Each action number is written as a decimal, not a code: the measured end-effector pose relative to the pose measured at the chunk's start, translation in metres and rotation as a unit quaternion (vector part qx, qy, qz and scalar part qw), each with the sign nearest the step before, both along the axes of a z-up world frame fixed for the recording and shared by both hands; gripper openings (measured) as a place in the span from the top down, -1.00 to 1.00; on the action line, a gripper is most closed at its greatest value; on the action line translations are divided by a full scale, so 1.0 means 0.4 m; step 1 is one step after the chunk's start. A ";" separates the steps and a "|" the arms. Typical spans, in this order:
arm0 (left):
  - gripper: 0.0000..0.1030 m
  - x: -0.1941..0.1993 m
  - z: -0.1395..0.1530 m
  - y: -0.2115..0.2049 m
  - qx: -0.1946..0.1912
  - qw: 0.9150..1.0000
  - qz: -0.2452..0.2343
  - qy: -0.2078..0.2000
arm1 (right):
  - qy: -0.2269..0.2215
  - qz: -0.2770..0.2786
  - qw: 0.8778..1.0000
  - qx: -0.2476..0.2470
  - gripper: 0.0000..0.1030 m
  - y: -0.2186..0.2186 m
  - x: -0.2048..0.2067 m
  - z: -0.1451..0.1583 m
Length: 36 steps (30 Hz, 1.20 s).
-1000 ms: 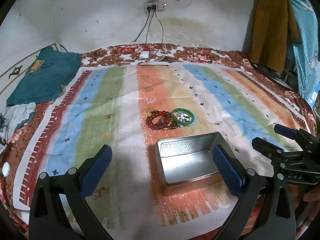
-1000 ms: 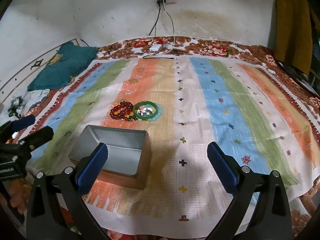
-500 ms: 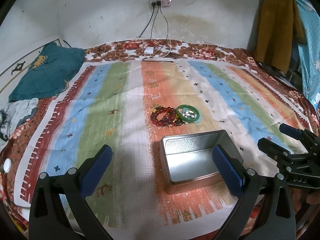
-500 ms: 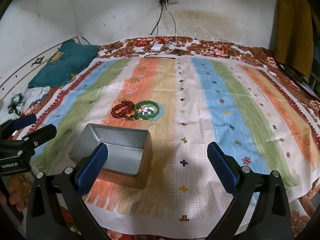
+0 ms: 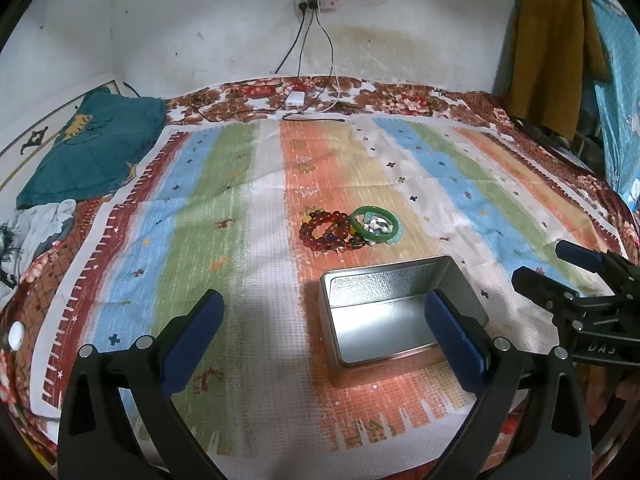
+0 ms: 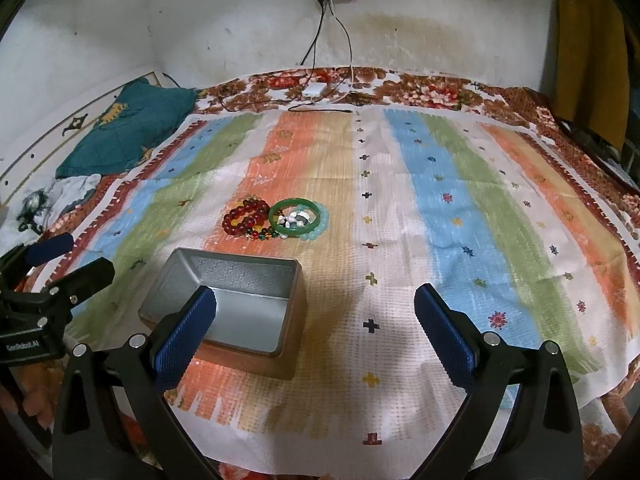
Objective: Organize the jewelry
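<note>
An open, empty metal tin (image 5: 396, 312) (image 6: 232, 300) sits on the striped cloth. Just beyond it lies a pile of jewelry: red bead bracelets (image 5: 326, 230) (image 6: 244, 216), a green bangle (image 5: 375, 221) (image 6: 295, 216) with small white stones inside, and a pale blue bead bracelet (image 6: 322, 226). My left gripper (image 5: 320, 332) is open and empty, near the tin's front. My right gripper (image 6: 316, 320) is open and empty, to the right of the tin. Each gripper shows at the edge of the other's view.
The striped cloth (image 6: 440, 200) covers a floral bed sheet (image 5: 400, 96). A teal pillow (image 5: 92, 148) and crumpled clothes (image 5: 40, 232) lie at the left. Cables and a white charger (image 5: 294, 100) lie at the far edge by the wall. Clothes (image 5: 556, 52) hang at the right.
Both grippers have pulled slightly back and tilted up, so the tin and jewelry sit a little lower in view. Nothing on the cloth has moved.
</note>
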<state>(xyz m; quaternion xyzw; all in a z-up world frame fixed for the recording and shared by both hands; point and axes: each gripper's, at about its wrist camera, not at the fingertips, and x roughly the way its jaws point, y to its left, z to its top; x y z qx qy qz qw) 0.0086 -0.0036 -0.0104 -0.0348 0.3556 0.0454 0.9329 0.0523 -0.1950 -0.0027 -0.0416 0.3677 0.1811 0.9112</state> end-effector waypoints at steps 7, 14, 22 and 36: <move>-0.89 0.011 -0.005 -0.010 0.008 1.000 -0.006 0.007 | 0.006 -0.001 1.000 -0.001 -0.94 -0.001 0.017 -0.003; -0.89 0.051 0.002 -0.017 0.017 1.000 -0.014 0.010 | 0.013 0.000 1.000 -0.009 -0.94 0.008 0.045 -0.003; -0.89 0.089 0.004 -0.005 0.016 1.000 -0.020 0.017 | 0.021 0.003 1.000 -0.009 -0.94 0.020 0.080 0.001; -0.89 0.155 -0.004 0.002 0.030 0.999 -0.023 0.031 | 0.025 0.000 1.000 -0.012 -0.94 0.028 0.117 0.008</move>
